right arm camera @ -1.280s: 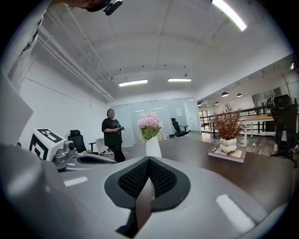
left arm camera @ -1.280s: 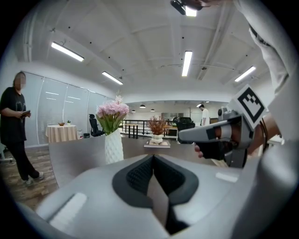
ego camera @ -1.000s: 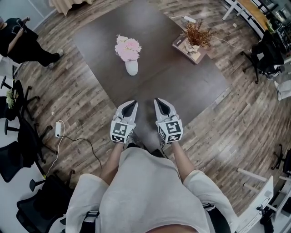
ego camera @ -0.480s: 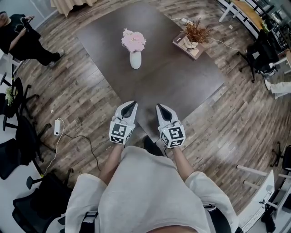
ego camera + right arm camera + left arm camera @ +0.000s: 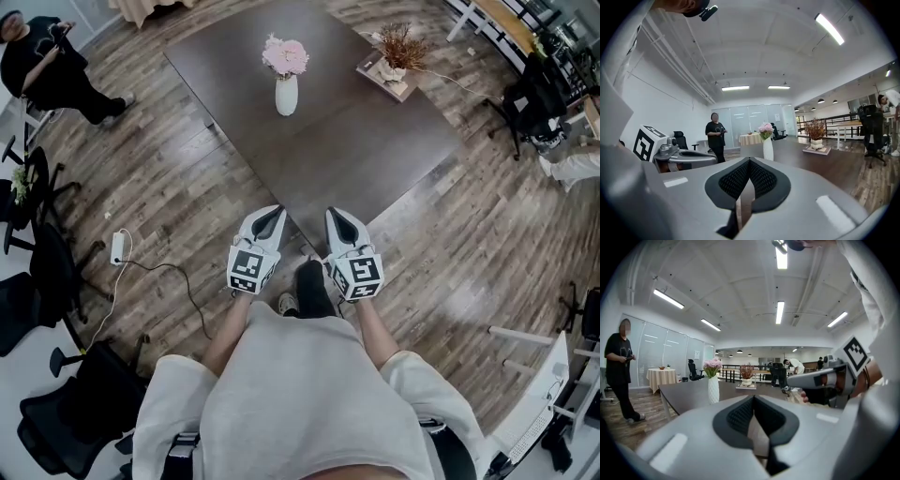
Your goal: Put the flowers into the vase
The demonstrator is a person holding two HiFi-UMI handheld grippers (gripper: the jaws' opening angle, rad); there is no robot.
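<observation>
Pink flowers point(image 5: 286, 55) stand in a white vase point(image 5: 287, 95) on the far part of the dark brown table point(image 5: 356, 150). Both grippers are held side by side close to my body, over the wooden floor just off the table's near corner. My left gripper point(image 5: 275, 212) is shut with nothing in it, and so is my right gripper point(image 5: 335, 214). The left gripper view shows its closed jaws point(image 5: 753, 397) pointing level at the vase point(image 5: 713, 390) and flowers point(image 5: 712, 364) far ahead. The right gripper view shows the same over its closed jaws point(image 5: 750, 160): vase point(image 5: 768, 149), flowers point(image 5: 765, 128).
A dried plant arrangement point(image 5: 398, 52) sits on a board at the table's far right. A person in black point(image 5: 47, 66) stands on the far left. Office chairs point(image 5: 37, 281) line the left, a power strip with cable point(image 5: 117, 248) lies on the floor, and a chair point(image 5: 534, 94) stands at right.
I have backed away from the table: the vase and table slid farther up the head view, and both shut grippers went from above the table's near corner to above the floor.
</observation>
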